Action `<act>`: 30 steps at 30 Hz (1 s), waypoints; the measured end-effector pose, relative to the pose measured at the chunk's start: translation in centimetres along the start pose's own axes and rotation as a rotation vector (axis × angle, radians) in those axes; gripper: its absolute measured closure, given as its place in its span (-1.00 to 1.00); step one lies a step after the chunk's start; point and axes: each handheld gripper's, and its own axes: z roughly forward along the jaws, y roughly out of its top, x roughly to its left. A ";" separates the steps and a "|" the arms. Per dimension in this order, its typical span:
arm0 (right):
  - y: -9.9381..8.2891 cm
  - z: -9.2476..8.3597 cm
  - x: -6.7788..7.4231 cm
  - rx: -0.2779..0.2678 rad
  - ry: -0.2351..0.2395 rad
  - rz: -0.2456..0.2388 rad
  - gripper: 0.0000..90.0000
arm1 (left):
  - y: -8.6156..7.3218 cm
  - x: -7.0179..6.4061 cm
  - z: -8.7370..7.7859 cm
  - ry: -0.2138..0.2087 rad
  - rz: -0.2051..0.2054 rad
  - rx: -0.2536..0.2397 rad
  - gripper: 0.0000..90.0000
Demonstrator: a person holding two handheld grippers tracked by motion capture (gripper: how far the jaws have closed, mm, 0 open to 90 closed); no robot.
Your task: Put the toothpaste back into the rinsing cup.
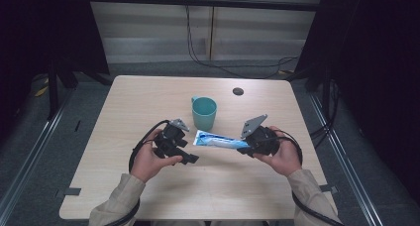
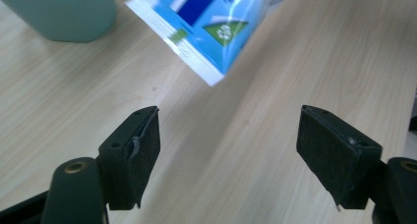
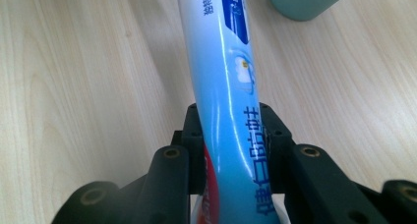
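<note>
Surface: pale wood table, dark curtains at both sides.
Tube: my right gripper is clenched on the blue toothpaste tube, which sticks out over the table toward my left gripper, crimped end free.
Right jaws: pressed on both sides of the tube.
Left gripper: released, jaws wide apart, nothing between them; crimped end just ahead.
Mug: teal mug upright, just behind the tube.
</note>
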 end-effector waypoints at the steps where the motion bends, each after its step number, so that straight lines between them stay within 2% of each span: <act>1: 0.1 0.0 0.0 -0.005 -0.002 0.005 0.57 | 0.0 0.0 0.1 -0.002 0.001 0.002 -0.45; 11: 1.6 0.3 -0.1 -0.045 -0.015 0.017 0.57 | 0.1 -0.2 0.9 -0.039 -0.025 -0.045 -0.41; 17: 1.9 0.7 0.1 -0.049 -0.015 0.031 0.57 | 0.2 -0.2 0.9 -0.052 -0.032 -0.062 -0.39; 26: 2.7 1.0 0.5 -0.085 -0.011 0.052 0.57 | 0.5 -0.1 0.9 -0.063 -0.070 -0.116 -0.41; 30: 2.8 1.1 0.7 -0.099 -0.019 0.053 0.57 | 0.5 0.0 1.0 -0.066 -0.092 -0.124 -0.42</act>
